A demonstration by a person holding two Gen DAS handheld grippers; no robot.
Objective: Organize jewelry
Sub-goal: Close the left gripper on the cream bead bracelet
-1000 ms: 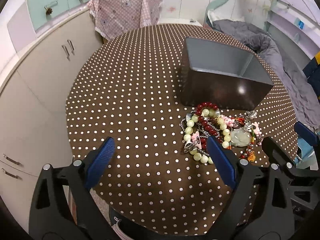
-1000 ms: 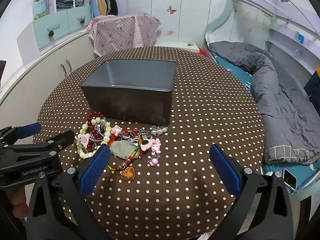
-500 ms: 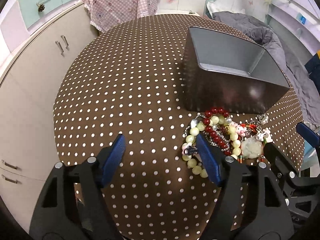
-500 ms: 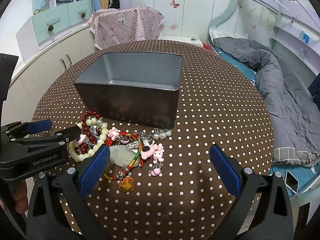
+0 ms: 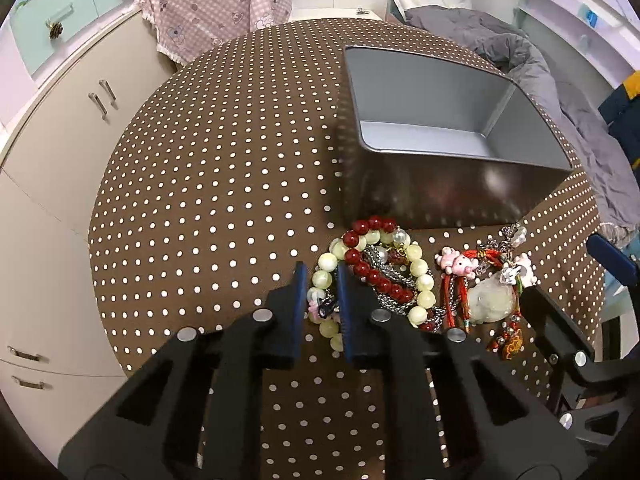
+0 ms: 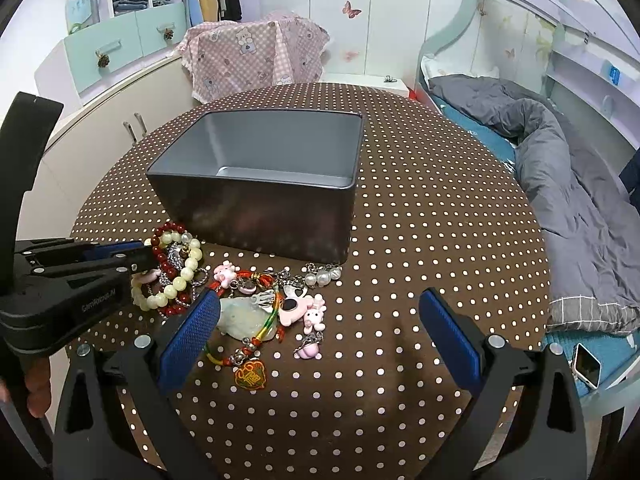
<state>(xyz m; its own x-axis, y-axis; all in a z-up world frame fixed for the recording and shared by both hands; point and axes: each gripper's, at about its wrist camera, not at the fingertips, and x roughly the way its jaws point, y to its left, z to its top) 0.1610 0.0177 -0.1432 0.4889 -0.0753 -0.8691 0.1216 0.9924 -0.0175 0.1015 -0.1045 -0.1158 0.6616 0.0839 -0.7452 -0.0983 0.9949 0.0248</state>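
The left gripper [image 5: 322,300] is closing its 2 blue pads on the pale green bead bracelet [image 5: 418,276] at the left end of the jewelry pile [image 6: 240,296], which lies on the dotted table [image 5: 200,200] just near of the gray box [image 5: 440,128]. The right gripper [image 6: 316,340] hangs spread wide, empty, above the pile's near right side.

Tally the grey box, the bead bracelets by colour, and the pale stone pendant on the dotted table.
grey box: 1
pale green bead bracelet: 1
dark red bead bracelet: 1
pale stone pendant: 1
Total: 4
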